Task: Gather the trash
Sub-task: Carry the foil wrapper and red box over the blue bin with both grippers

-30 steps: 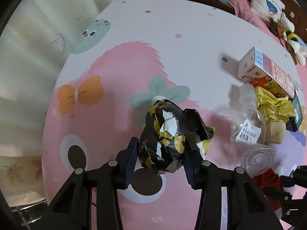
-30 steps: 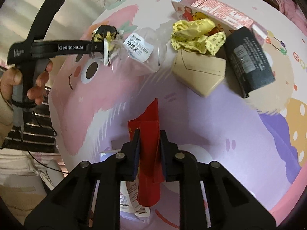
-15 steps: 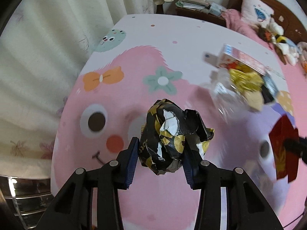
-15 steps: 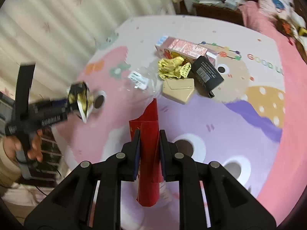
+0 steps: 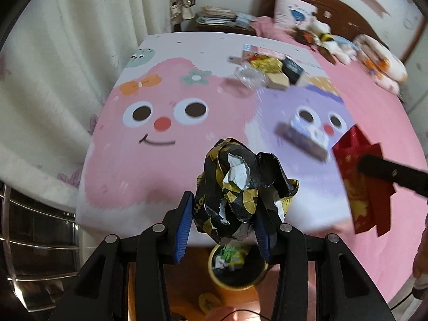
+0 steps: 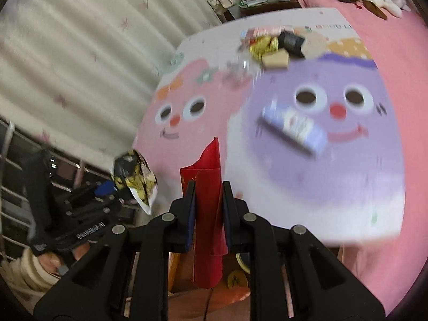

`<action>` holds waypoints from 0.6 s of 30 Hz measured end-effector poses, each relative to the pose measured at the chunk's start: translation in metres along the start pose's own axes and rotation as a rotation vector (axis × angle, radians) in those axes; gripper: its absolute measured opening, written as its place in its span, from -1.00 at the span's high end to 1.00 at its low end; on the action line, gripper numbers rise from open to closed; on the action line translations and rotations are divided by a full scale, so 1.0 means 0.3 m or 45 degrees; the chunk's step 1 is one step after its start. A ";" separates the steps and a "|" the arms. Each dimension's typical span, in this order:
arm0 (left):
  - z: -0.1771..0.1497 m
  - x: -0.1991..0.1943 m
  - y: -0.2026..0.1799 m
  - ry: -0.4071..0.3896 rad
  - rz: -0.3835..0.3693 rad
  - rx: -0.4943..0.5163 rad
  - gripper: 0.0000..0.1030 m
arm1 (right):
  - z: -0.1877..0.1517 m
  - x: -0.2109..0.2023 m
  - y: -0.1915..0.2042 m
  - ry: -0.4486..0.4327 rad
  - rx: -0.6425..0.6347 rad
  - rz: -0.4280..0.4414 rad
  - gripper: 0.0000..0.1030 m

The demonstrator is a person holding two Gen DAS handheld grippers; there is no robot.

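Bed: cartoon sheet; near edge just ahead of both grippers, open floor below gives room to drop.

Pile: box, yellow wrapper, clear bag, tan and black packets, heaped far up the sheet, well apart from both tools; uncollected.

Carton: lies alone mid-sheet, blurred.

Bin: yellow rim, on the floor past the bed edge, under the left gripper; some trash inside.

Left gripper: jaws clamped on crumpled black-and-gold wrapper, held above the bin, judged ready for release.

Right gripper: jaws nearly closed, pinching flat red envelope upright, beside the left; likely next to drop.
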State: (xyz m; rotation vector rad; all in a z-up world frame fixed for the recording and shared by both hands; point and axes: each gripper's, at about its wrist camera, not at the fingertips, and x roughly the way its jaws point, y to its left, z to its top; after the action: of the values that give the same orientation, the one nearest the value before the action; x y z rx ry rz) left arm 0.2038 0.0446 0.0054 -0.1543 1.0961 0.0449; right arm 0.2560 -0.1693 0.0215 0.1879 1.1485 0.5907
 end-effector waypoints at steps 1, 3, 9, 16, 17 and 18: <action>-0.046 -0.019 0.010 -0.001 -0.015 0.017 0.18 | -0.041 0.001 0.016 0.004 0.002 -0.015 0.72; -0.115 -0.043 0.030 0.003 -0.035 0.042 0.18 | -0.151 0.009 0.055 0.019 0.023 -0.045 0.72; -0.328 -0.043 0.060 0.082 -0.049 0.128 0.18 | -0.411 0.068 0.090 0.097 0.124 -0.123 0.72; -0.513 0.067 0.052 0.225 -0.061 0.171 0.18 | -0.615 0.193 0.010 0.199 0.241 -0.218 0.72; -0.537 0.094 0.043 0.247 -0.061 0.177 0.18 | -0.645 0.218 -0.015 0.216 0.269 -0.226 0.72; -0.561 0.127 0.032 0.273 -0.058 0.184 0.18 | -0.677 0.246 -0.044 0.232 0.298 -0.233 0.72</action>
State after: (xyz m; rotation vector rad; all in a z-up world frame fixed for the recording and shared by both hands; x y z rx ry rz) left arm 0.0717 0.0278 -0.1047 -0.0550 1.3046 -0.0934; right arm 0.0988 -0.1726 -0.1272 0.2299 1.3956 0.3150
